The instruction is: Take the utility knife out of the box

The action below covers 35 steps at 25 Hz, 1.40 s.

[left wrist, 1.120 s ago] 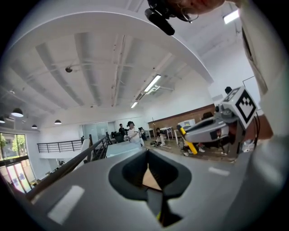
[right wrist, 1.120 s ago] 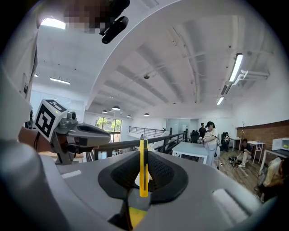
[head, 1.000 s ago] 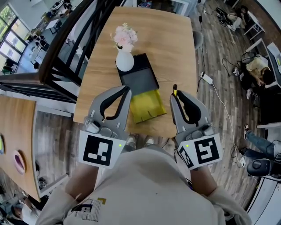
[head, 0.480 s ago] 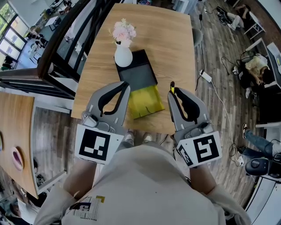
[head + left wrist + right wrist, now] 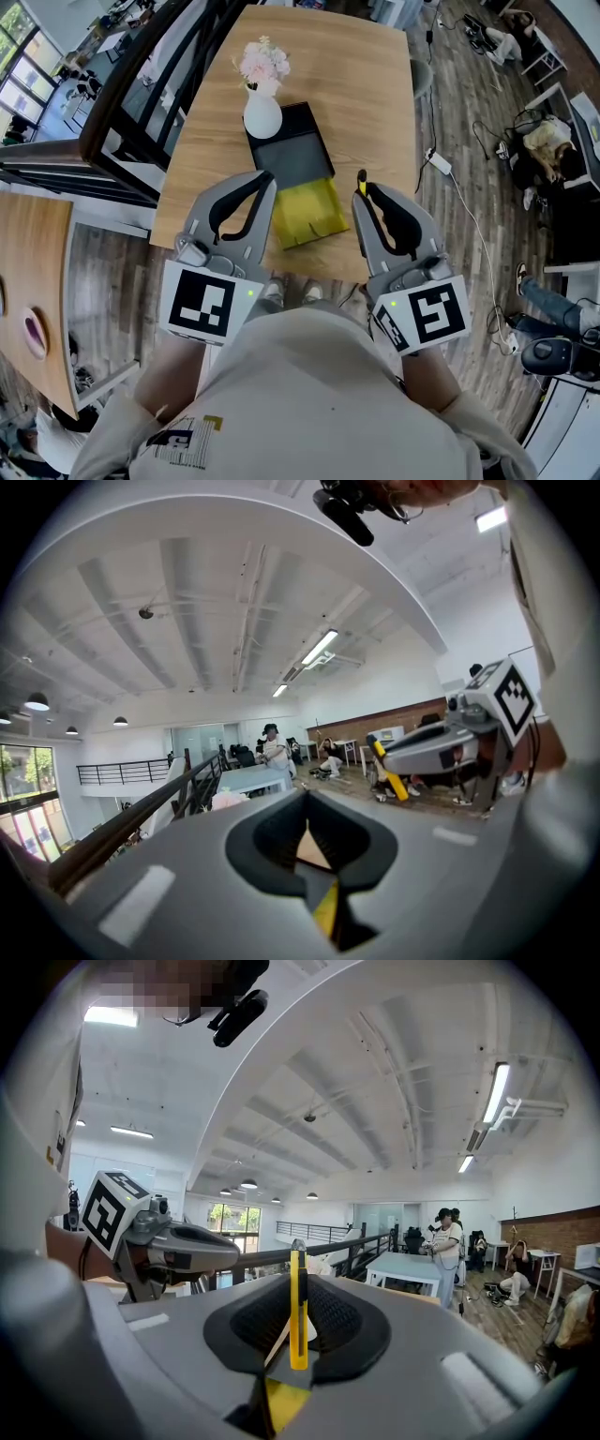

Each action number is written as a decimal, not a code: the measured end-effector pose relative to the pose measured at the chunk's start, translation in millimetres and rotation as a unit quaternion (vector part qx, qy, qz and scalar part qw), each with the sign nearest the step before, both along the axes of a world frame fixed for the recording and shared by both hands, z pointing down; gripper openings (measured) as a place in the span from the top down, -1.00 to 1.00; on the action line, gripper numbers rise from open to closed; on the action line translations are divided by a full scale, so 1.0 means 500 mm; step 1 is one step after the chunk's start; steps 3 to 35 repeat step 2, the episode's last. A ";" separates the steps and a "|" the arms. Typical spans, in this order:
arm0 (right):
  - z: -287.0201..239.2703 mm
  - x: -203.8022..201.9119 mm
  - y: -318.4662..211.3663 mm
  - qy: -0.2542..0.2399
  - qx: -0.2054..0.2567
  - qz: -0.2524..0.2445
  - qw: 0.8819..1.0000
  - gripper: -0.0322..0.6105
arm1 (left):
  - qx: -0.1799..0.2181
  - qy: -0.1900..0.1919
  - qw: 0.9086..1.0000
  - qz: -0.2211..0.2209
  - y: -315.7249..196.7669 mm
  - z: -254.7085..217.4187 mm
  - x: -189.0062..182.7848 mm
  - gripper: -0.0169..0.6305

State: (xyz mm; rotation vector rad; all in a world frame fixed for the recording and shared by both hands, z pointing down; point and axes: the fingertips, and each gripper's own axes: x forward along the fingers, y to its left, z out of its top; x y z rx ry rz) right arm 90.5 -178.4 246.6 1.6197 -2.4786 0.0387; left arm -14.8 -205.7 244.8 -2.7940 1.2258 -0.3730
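Note:
The yellow utility knife [image 5: 362, 179] stands upright between the jaws of my right gripper [image 5: 362, 194], which is shut on it, just right of the box and above the table's near edge. In the right gripper view the knife [image 5: 298, 1307] is a thin yellow bar pinched between the jaws. The box is a black case [image 5: 292, 150] with a yellow tray [image 5: 309, 216] slid out toward me. My left gripper [image 5: 269, 185] hovers at the tray's left side, its jaws together with nothing in them. The left gripper view shows the knife [image 5: 392, 773] sticking out of the right gripper [image 5: 441, 747].
A white vase with pink flowers [image 5: 262, 105] stands at the box's far left corner on the wooden table [image 5: 366, 103]. A dark railing [image 5: 131, 112] runs along the table's left side. A cable and power strip [image 5: 439, 165] lie on the floor at the right.
The right gripper with the knife has edged slightly left toward the tray. The left gripper keeps its place; the head view has shifted a little.

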 end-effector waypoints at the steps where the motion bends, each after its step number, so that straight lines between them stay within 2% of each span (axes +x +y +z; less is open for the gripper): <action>1: -0.001 -0.001 0.000 0.000 0.000 -0.001 1.000 0.72 | 0.000 0.000 1.000 -0.001 0.000 0.000 -0.001 0.94; 35: -0.002 -0.003 -0.001 0.001 0.000 -0.003 1.000 0.72 | 0.000 0.000 1.000 -0.001 -0.001 0.000 -0.001 0.94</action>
